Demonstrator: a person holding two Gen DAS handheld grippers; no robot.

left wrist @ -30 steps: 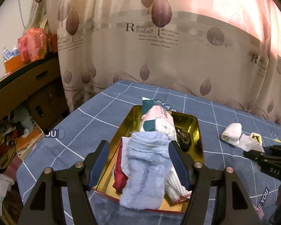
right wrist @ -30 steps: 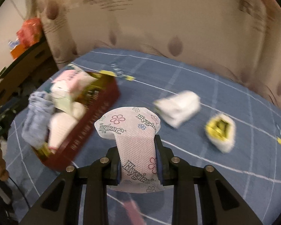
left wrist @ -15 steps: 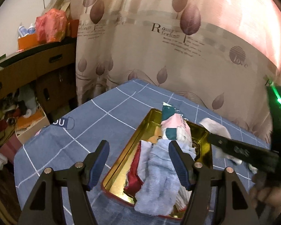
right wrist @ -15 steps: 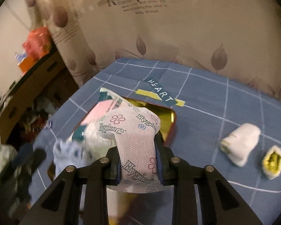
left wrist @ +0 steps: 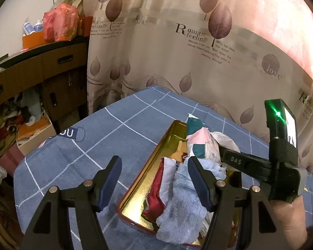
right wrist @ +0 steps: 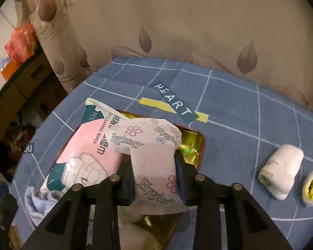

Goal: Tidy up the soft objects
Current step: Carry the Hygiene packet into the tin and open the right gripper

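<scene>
A gold tin tray [left wrist: 139,189] with a red rim sits on the blue checked tablecloth. It holds a pink wet-wipes pack [left wrist: 200,143], a light blue towel [left wrist: 185,204] and a red-and-white cloth [left wrist: 156,189]. My left gripper [left wrist: 154,180] is open and empty above the tray's near left side. My right gripper [right wrist: 156,173] is shut on a white flowered Hygiene packet [right wrist: 154,156] and holds it over the tray's far right part [right wrist: 193,143], beside the wipes pack [right wrist: 89,152]. The right gripper also shows in the left wrist view [left wrist: 225,156].
A rolled white sock [right wrist: 281,175] and a white-and-yellow rolled sock [right wrist: 312,187] lie on the cloth right of the tray. A curtain [left wrist: 177,52] hangs behind the table. A wooden cabinet [left wrist: 31,79] with clutter stands at the left.
My right gripper has carried the flowered packet left from the open cloth to above the tray. My left gripper has drawn back and to the left, still open.
</scene>
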